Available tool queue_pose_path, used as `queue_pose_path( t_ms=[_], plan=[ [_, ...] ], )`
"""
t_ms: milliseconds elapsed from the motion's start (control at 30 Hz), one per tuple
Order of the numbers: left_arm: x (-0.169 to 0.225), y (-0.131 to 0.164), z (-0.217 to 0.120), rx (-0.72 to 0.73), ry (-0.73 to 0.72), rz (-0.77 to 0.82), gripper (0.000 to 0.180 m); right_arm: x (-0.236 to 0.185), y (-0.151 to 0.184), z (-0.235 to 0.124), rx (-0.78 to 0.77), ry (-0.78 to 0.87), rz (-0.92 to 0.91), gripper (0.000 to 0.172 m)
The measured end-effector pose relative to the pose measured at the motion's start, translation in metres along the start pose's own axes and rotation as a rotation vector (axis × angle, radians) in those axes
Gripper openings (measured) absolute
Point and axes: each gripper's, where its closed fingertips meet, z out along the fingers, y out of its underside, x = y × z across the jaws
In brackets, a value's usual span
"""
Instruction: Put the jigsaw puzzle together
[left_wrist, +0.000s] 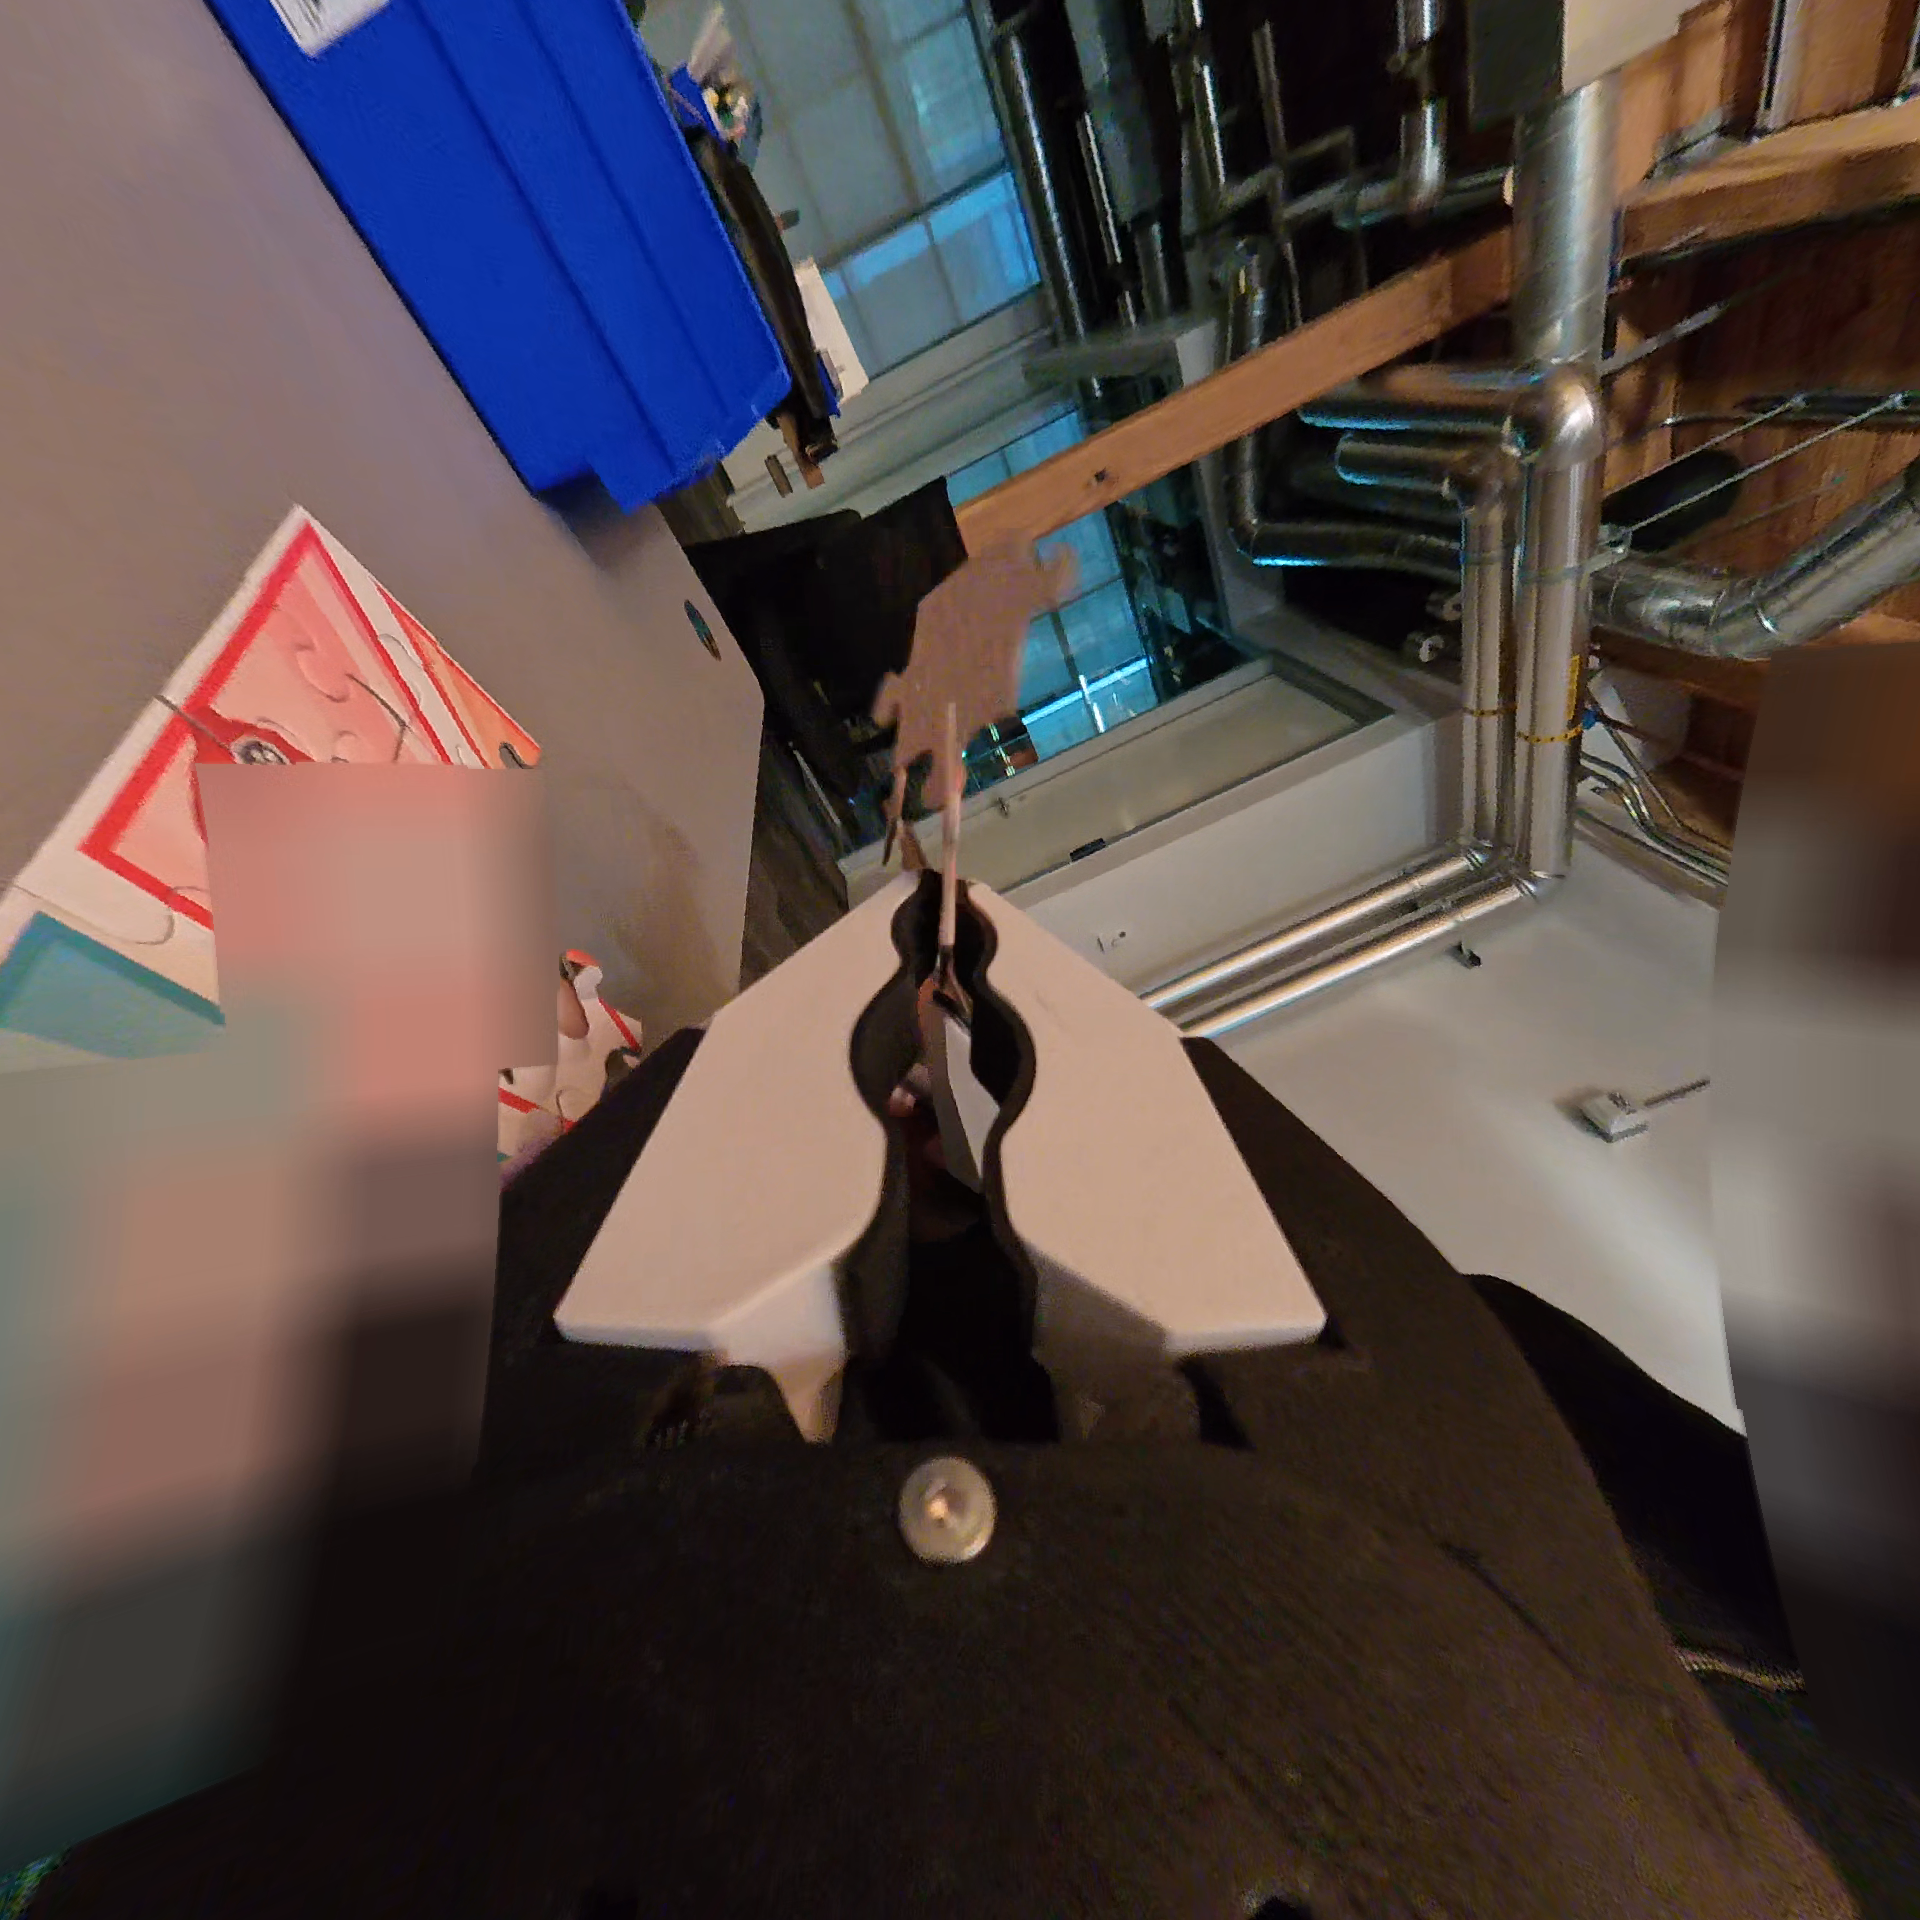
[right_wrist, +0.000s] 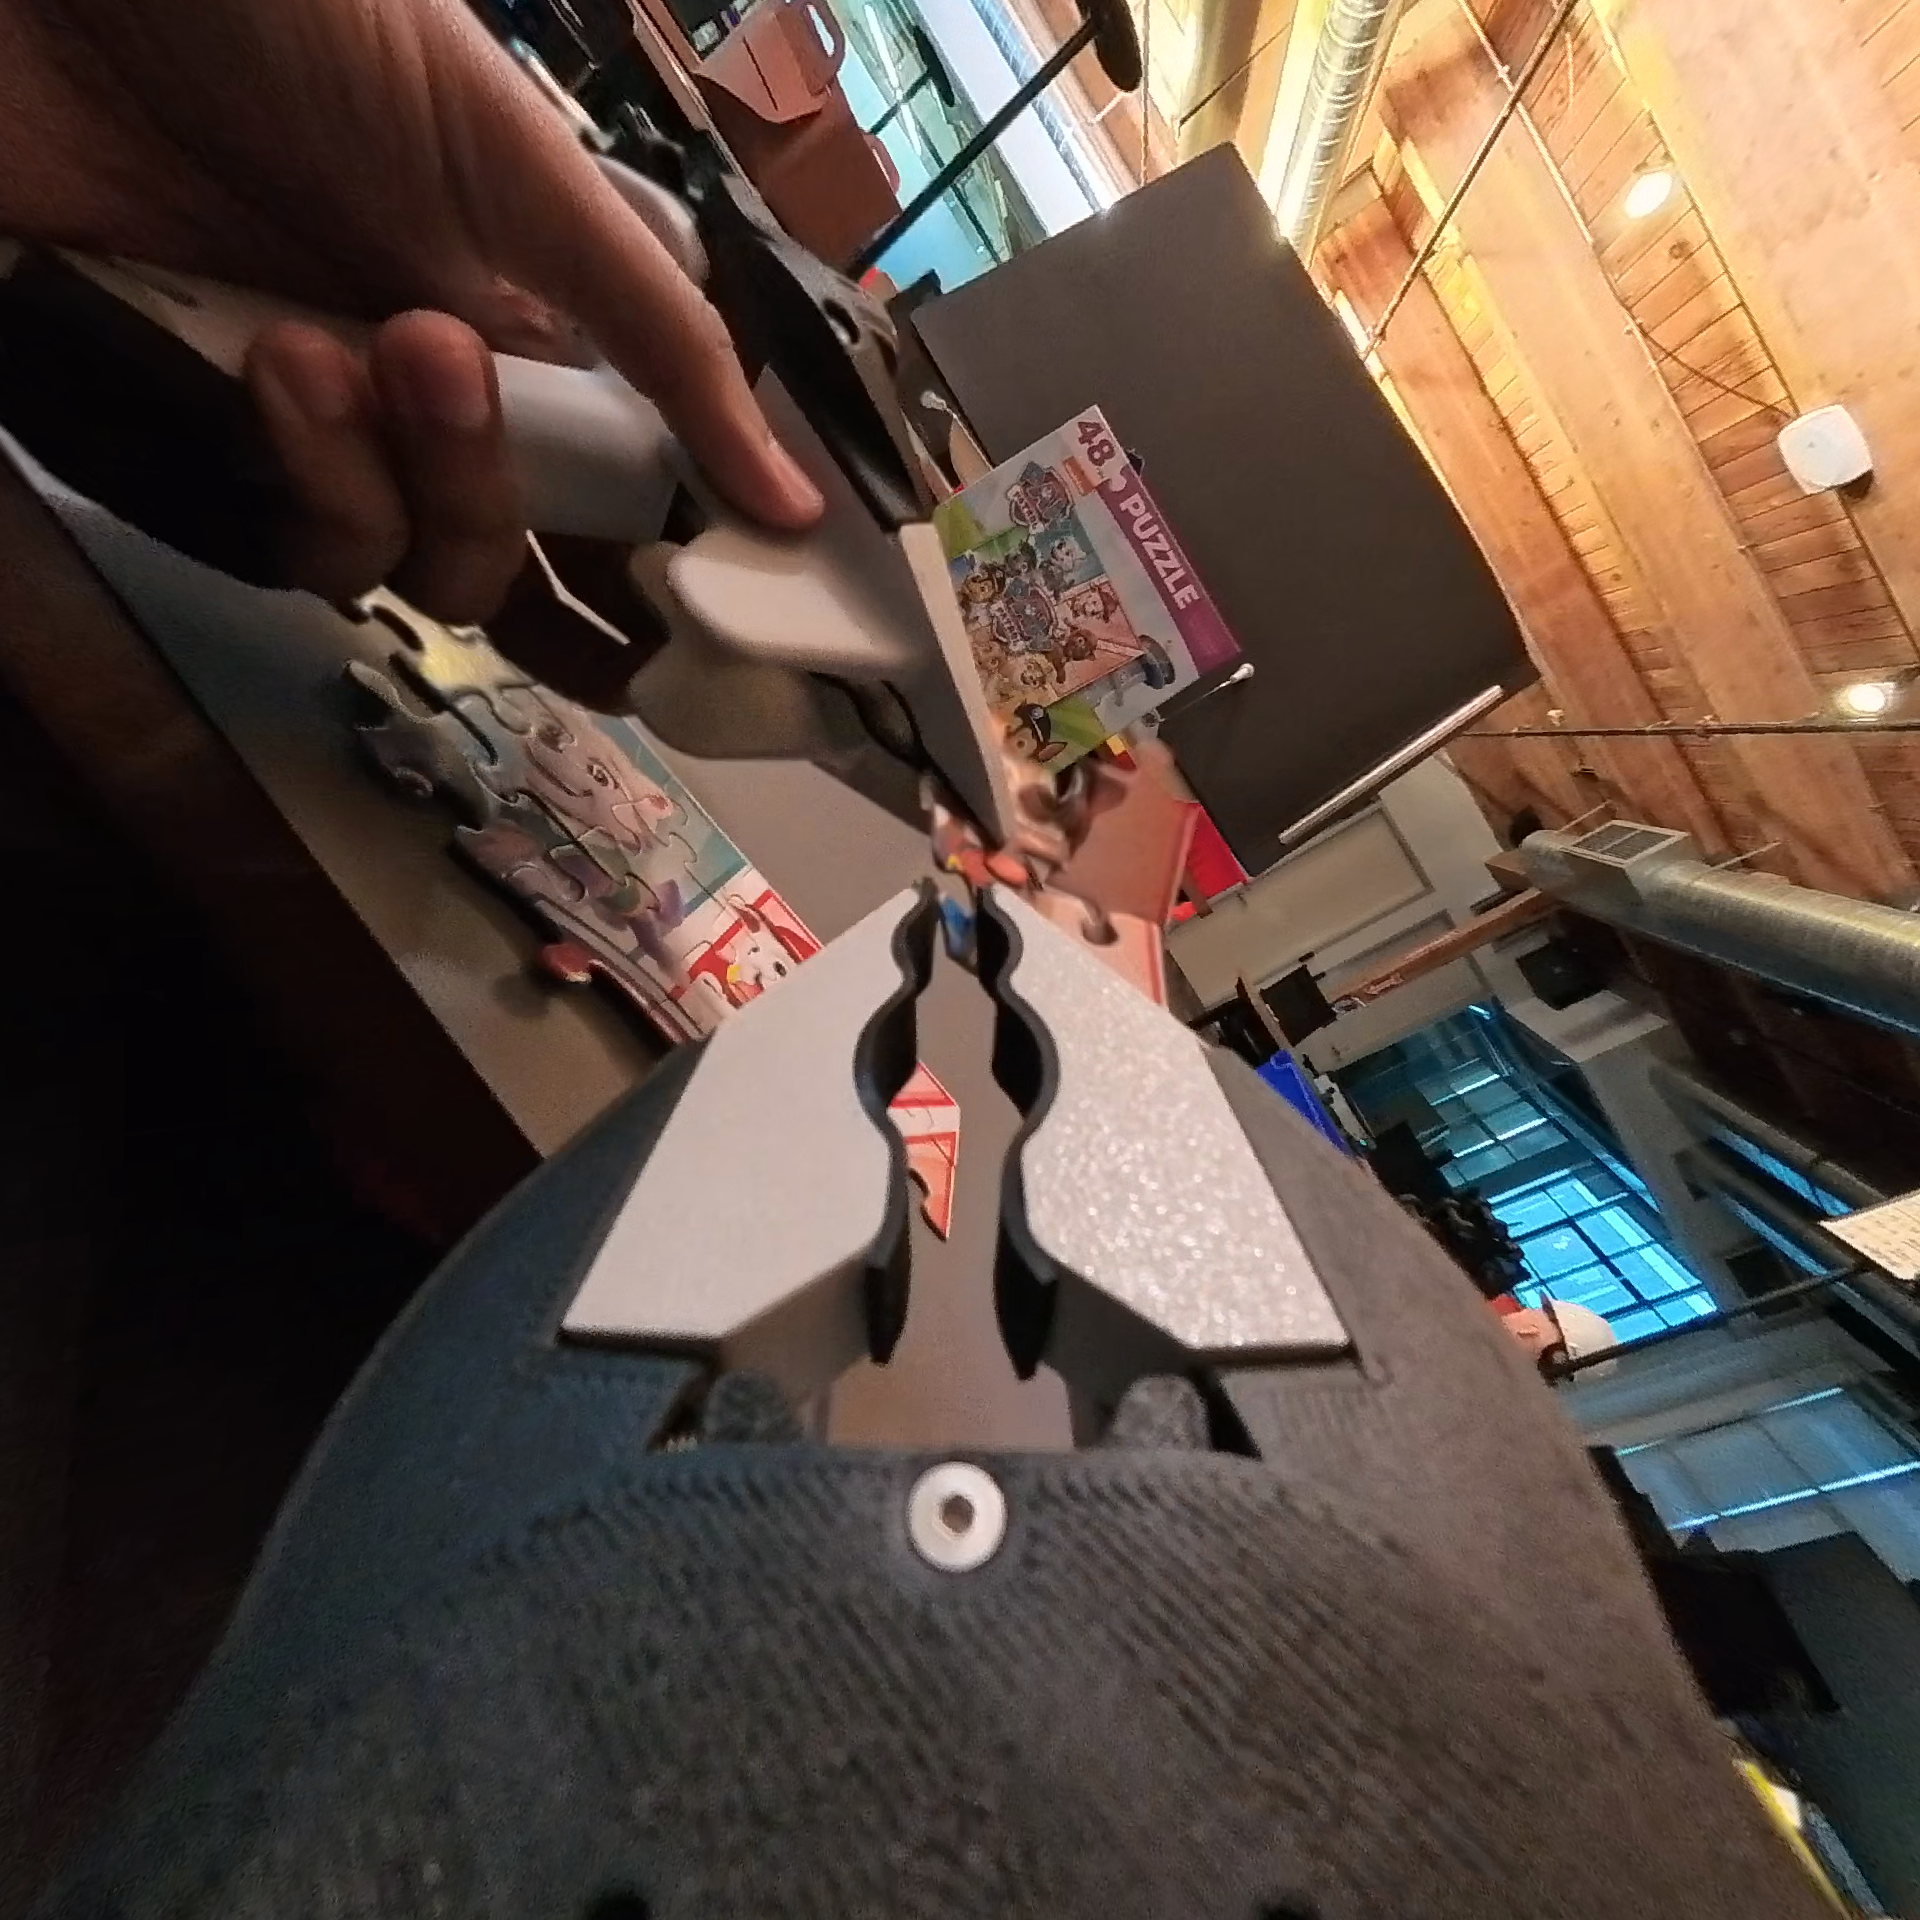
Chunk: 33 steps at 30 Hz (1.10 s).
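A puzzle box (right_wrist: 1091, 582) with a cartoon picture and printed lettering stands at the far edge of the grey table (right_wrist: 790, 831), against a black board (right_wrist: 1247, 468). A part-built puzzle (right_wrist: 551, 790) lies flat near the table's near edge, with a loose red and white piece (right_wrist: 925, 1143) beside it. In the left wrist view a blue crate (left_wrist: 540, 229) with a white label sits at the table's far side, and a red-bordered run of joined pieces (left_wrist: 312, 675) lies by the table edge.

The left gripper (left_wrist: 948, 894) is closed on a puzzle piece (left_wrist: 971, 644), pinched edge-on at the very tips and sticking out beyond them, brown back showing. A hand (right_wrist: 364, 260) holds that gripper's handle.

The right gripper (right_wrist: 954, 902) is nearly closed, a narrow slot between its tips. The held piece (right_wrist: 1023, 821) hangs just beyond that slot, its blue corner reaching in; whether the pads touch it cannot be told
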Motion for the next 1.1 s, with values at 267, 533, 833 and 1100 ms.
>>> queue_pose_path(
  t_ms=[267, 533, 833, 1100],
  plan=[
    [-0.008, -0.016, -0.022, 0.035, -0.129, 0.115, 0.0, 0.015, 0.025, 0.003, -0.05, -0.037, 0.341, 0.02],
    [-0.002, -0.026, -0.054, 0.036, -0.194, 0.189, 0.0, 0.015, 0.037, 0.005, -0.076, -0.154, 0.586, 0.029],
    [-0.013, -0.062, -0.216, 0.108, -0.611, 0.274, 0.0, 0.001, 0.038, 0.006, -0.122, -0.176, 0.486, 0.031],
    [-0.027, -0.051, -0.333, 0.169, -0.775, 0.123, 0.007, -0.005, 0.034, 0.01, -0.117, -0.194, 0.535, 0.031]
  ],
)
